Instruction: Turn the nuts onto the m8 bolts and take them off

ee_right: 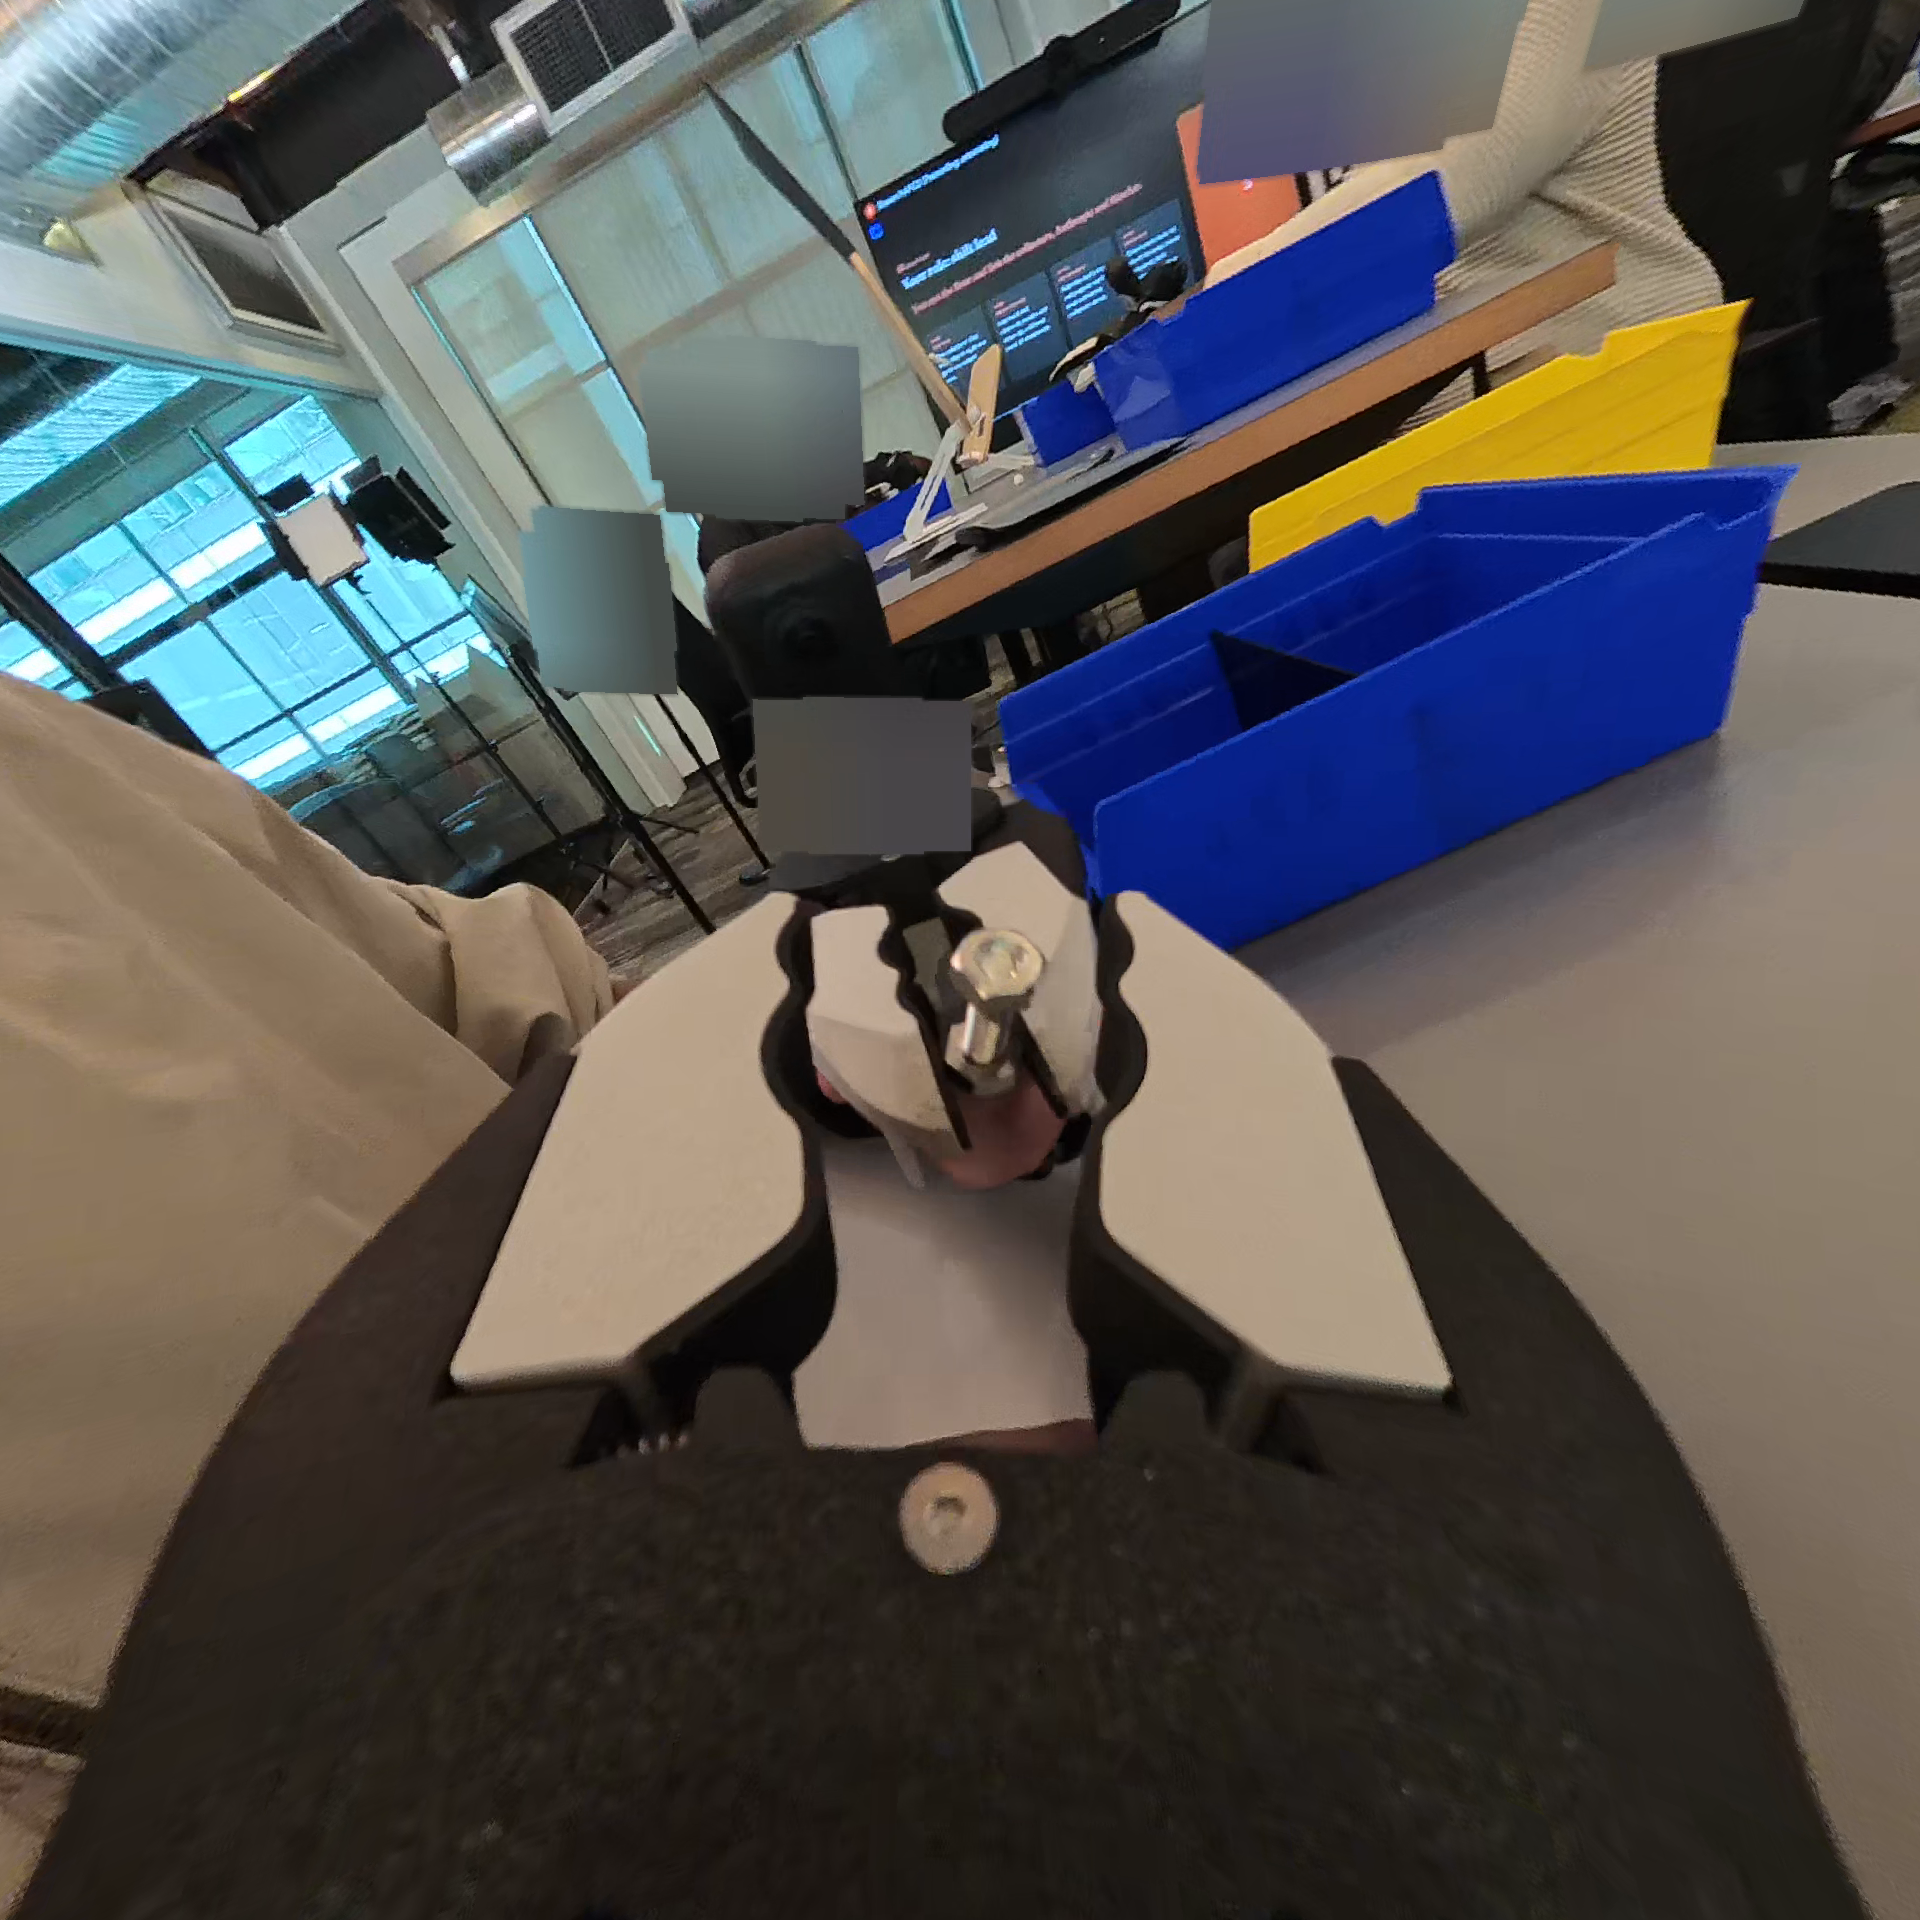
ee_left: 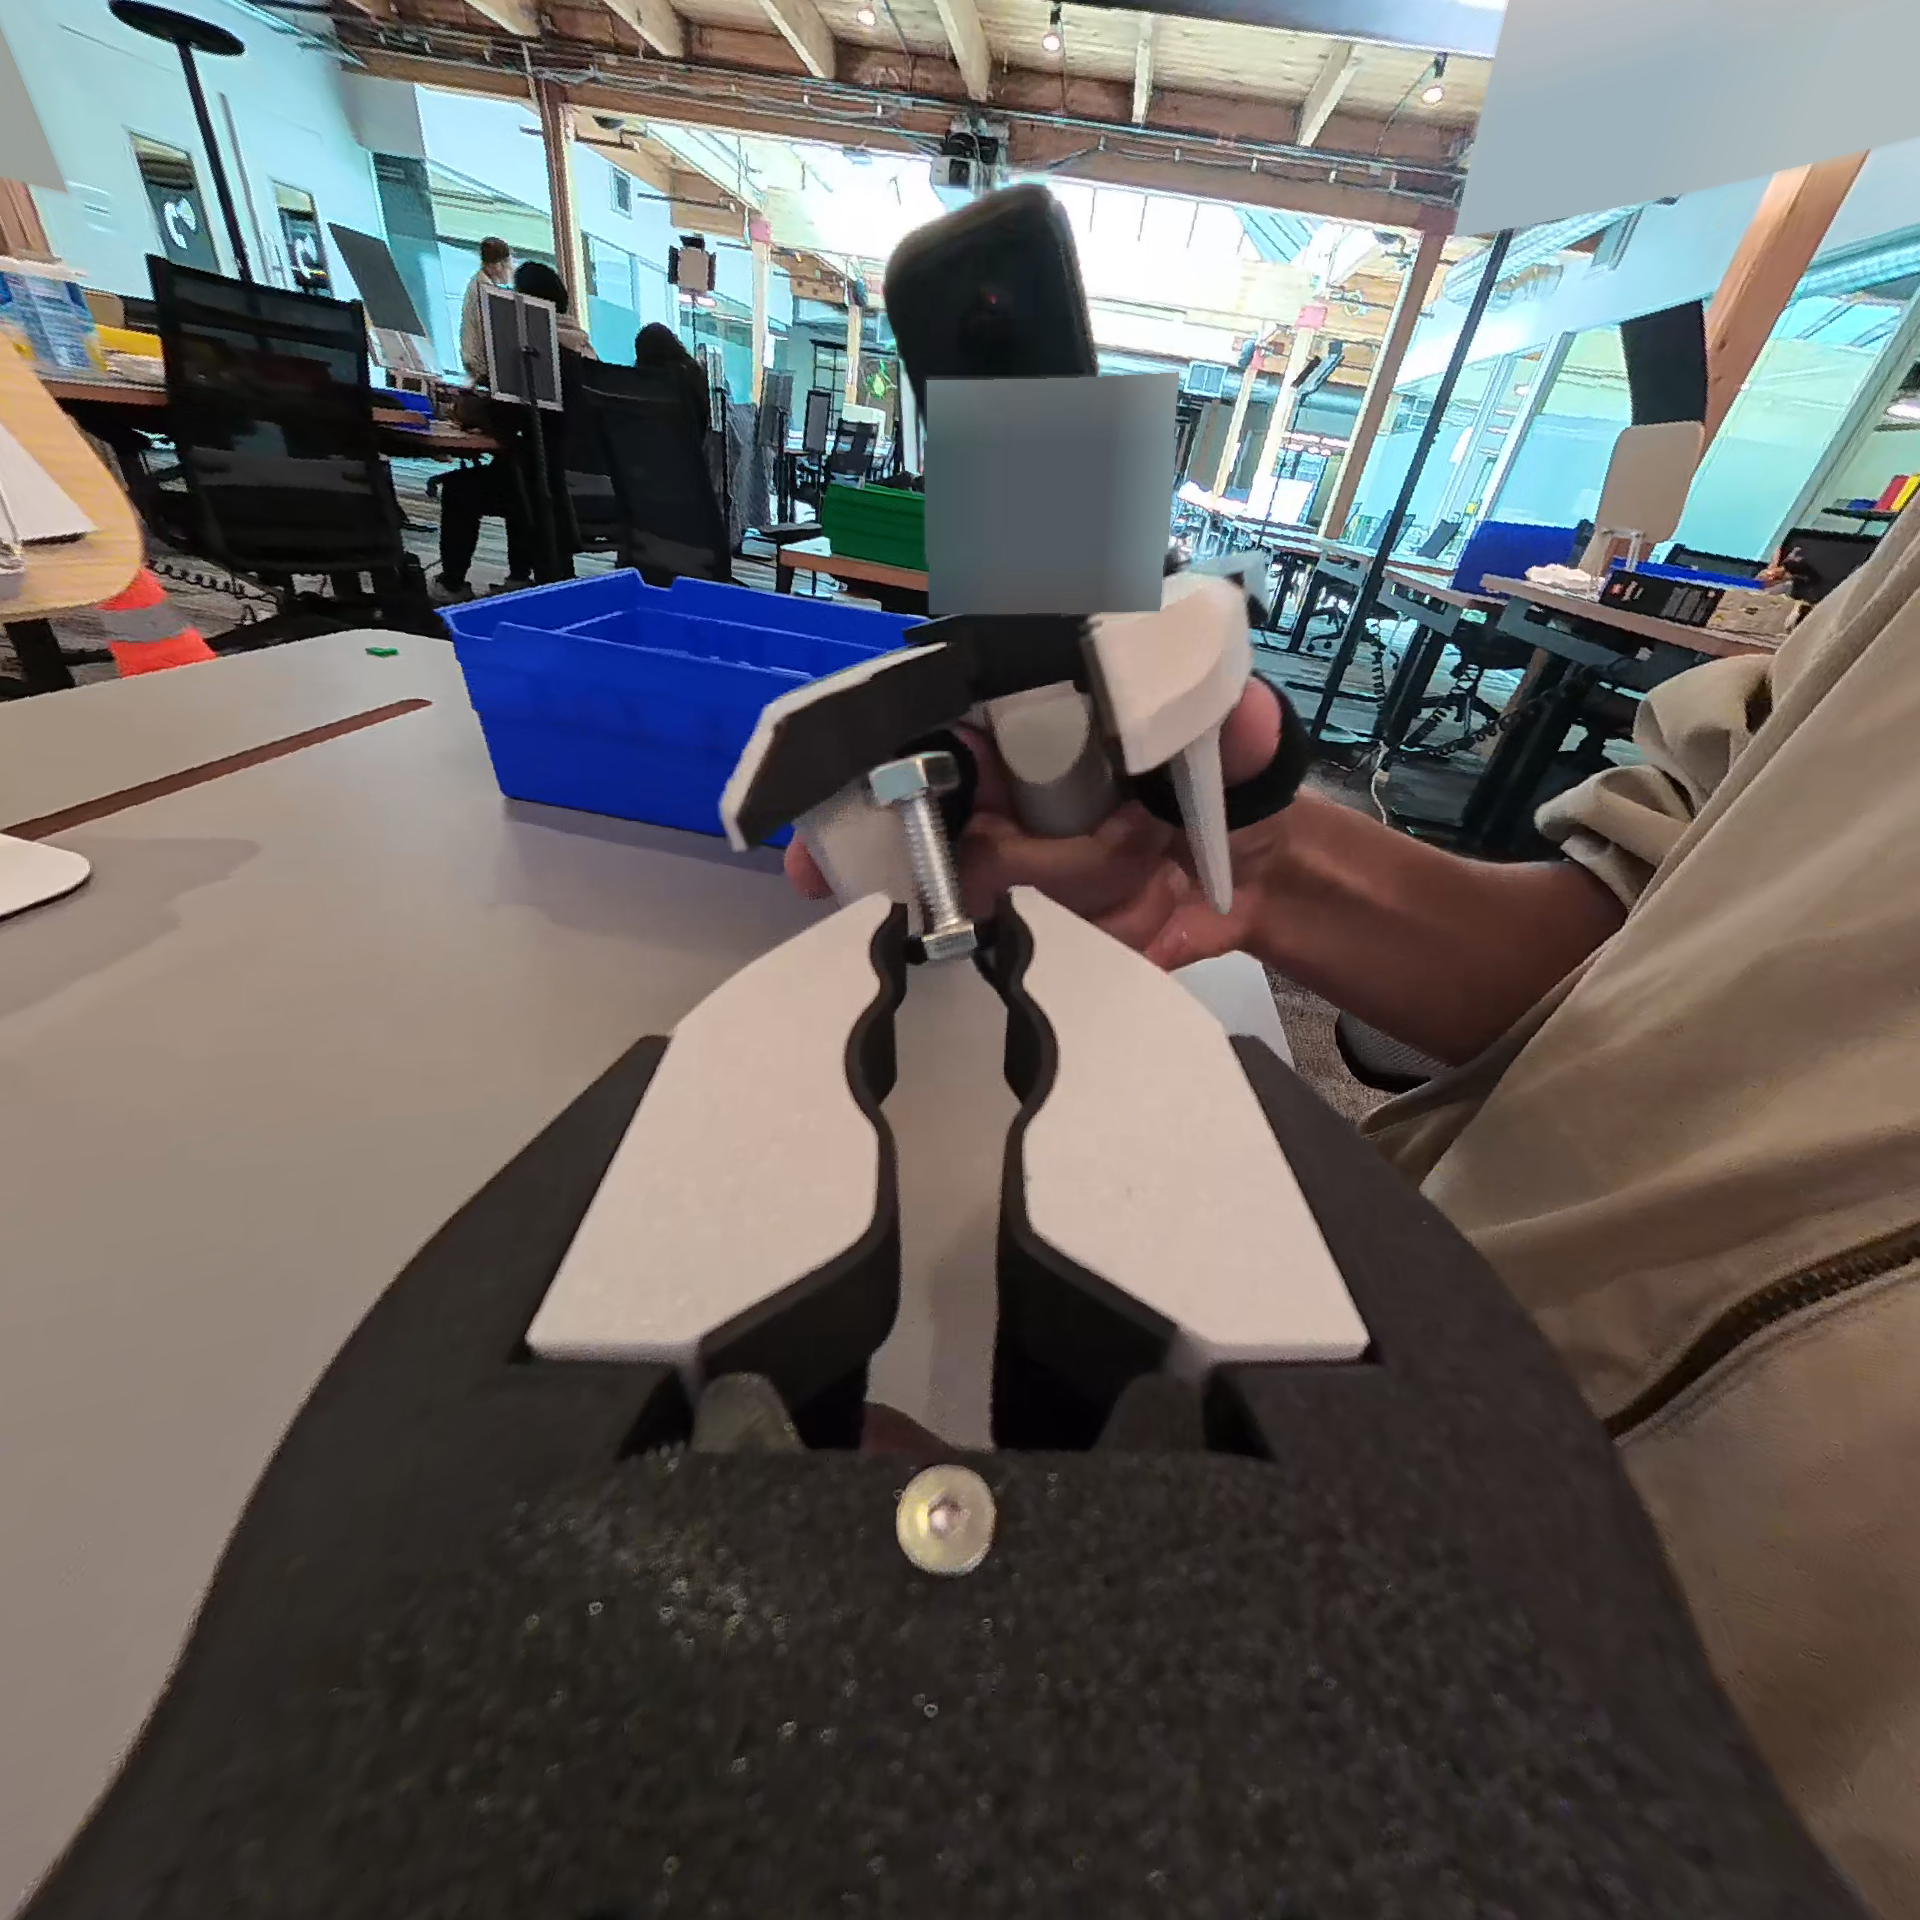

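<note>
Seemingly mid-cycle: L gripper jaws clamp silver hex nut at threaded silver steel bolt tip, R gripper jaws open; on/off direction unclear.

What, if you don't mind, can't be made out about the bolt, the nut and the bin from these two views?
- Nut: the left gripper fingers cover most of it in the left wrist view and all of it in the right wrist view.
- Bolt thread end: hidden inside the nut.
- Blue bin floor: hidden by its near wall in the left wrist view.
- Right gripper: open; contact with the bolt unclear.
</note>
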`<state>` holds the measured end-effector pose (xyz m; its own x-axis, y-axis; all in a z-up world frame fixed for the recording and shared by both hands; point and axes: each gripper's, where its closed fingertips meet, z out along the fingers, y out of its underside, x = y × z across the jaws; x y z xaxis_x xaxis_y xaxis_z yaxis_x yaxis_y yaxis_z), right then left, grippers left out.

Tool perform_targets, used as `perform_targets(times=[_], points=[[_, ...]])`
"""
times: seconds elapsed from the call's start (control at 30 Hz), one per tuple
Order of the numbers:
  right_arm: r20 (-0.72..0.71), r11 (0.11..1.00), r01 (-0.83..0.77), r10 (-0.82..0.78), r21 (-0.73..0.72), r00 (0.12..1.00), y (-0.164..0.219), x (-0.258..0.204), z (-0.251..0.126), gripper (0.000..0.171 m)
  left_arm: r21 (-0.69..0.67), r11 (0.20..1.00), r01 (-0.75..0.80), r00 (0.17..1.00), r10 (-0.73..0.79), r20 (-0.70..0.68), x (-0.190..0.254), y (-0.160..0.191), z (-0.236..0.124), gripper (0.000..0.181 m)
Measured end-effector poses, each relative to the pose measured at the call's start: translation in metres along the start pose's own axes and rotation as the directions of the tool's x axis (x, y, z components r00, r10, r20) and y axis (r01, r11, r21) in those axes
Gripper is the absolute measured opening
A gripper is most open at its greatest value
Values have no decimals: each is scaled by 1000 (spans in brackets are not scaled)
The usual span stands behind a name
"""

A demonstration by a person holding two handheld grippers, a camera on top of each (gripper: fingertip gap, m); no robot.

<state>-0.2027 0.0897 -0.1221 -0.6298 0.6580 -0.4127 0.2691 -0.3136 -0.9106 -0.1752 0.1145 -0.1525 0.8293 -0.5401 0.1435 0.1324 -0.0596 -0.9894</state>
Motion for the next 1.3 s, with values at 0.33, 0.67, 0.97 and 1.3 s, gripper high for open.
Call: perform_targets(times=[0.33, 0.67, 0.97, 1.3], points=[[-2, 1000, -11, 11, -2, 1000, 3, -4, -3, 52, 6, 1000, 3, 999, -3, 38, -11, -3, -6, 16], [-56, 999, -18, 20, 32, 998, 1, 4, -13, 57, 28, 999, 15, 1000, -16, 25, -9, -7, -10, 16], [-5, 1000, 8, -8, -30, 1000, 5, -2, 23, 74, -13, 1000, 12, 1000, -12, -7, 1, 2, 2, 16], [-13, 1000, 12, -13, -28, 1000, 5, -7, 17, 74, 11, 999, 37, 999, -37, 22, -12, -4, -7, 16]])
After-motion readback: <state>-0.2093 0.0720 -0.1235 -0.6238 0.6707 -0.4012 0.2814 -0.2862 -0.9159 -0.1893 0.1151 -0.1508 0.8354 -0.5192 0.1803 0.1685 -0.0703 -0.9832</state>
